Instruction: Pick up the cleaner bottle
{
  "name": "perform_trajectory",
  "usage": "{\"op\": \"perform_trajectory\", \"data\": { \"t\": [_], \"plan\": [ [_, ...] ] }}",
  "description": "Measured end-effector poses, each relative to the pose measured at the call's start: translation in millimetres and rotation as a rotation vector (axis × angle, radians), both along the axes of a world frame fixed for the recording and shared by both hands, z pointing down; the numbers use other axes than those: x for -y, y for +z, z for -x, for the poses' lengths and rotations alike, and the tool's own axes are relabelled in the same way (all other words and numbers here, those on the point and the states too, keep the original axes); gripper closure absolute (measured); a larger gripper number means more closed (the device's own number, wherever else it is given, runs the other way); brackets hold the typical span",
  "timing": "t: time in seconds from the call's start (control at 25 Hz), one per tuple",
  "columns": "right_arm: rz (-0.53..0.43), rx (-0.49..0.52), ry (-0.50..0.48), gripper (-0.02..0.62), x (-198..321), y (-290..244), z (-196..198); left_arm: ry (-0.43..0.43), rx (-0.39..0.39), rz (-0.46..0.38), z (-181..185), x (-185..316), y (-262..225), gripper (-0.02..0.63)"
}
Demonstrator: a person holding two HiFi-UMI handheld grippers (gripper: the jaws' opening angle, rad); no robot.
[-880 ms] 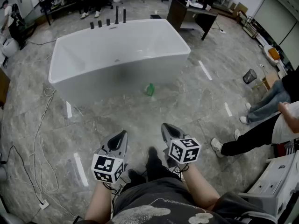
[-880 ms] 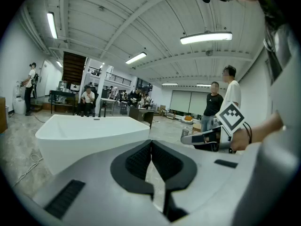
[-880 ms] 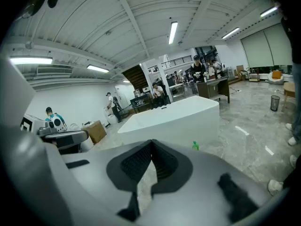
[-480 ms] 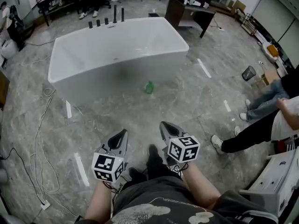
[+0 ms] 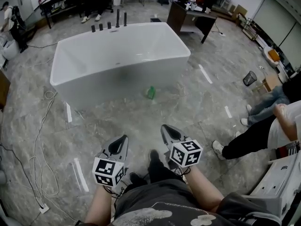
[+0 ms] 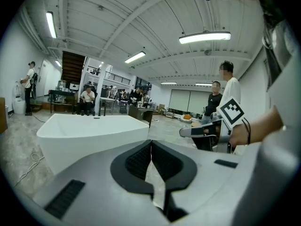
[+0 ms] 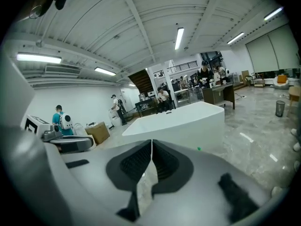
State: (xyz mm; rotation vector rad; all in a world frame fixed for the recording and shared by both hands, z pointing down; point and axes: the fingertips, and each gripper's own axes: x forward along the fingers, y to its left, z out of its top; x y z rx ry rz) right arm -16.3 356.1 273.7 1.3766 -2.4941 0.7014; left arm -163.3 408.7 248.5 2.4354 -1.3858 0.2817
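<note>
Overall: a person stood on a grey stone-patterned floor (image 5: 202, 102), holding one gripper in each hand, both angled slightly downward and low at the near edge of the head view.
Bottle: the cleaner bottle (image 5: 150, 92), small and green, stood upright on the floor just beside the near wall of the white bathtub (image 5: 117, 55), toward its right end; whether it touched the wall could not be told.
Left gripper: the left gripper (image 5: 123, 138) had its ribbed black pads pressed together with nothing between them.
Right gripper: the right gripper (image 5: 165, 128) likewise had its pads pressed together and held nothing; it was the nearer one to the bottle, which lay slightly to its left.
Separation: the bottle was well apart from both grippers, far ahead of them.
Stage: the approach, by judgement; the pick-up was not yet begun.
Handling: probably light, thin-walled plastic, smooth and perhaps slippery, and easy to tip against the tub.
Hold: best taken across the middle of the body, pads on opposite sides; the cap and neck were too small to make out.
</note>
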Motion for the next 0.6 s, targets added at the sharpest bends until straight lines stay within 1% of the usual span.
{"op": "perform_trajectory", "data": {
  "t": [0.12,0.24,0.32,0.44,0.6],
  "plan": [
    [0.011,0.013,0.037,0.569,3,0,-9,0.000,-0.012,0.005,2,0,2,0.592],
    [0.035,0.011,0.042,0.569,11,7,-20,-0.009,0.002,0.004,1,8,3,0.592],
    [0.045,0.014,0.052,0.569,21,11,-27,-0.028,-0.003,0.004,2,16,4,0.592],
    [0.056,0.038,0.077,0.569,48,18,-34,-0.052,-0.020,0.011,2,35,8,0.592],
    [0.085,0.071,0.095,0.569,90,27,-47,-0.068,-0.004,0.034,-8,73,17,0.592]
  ]
}}
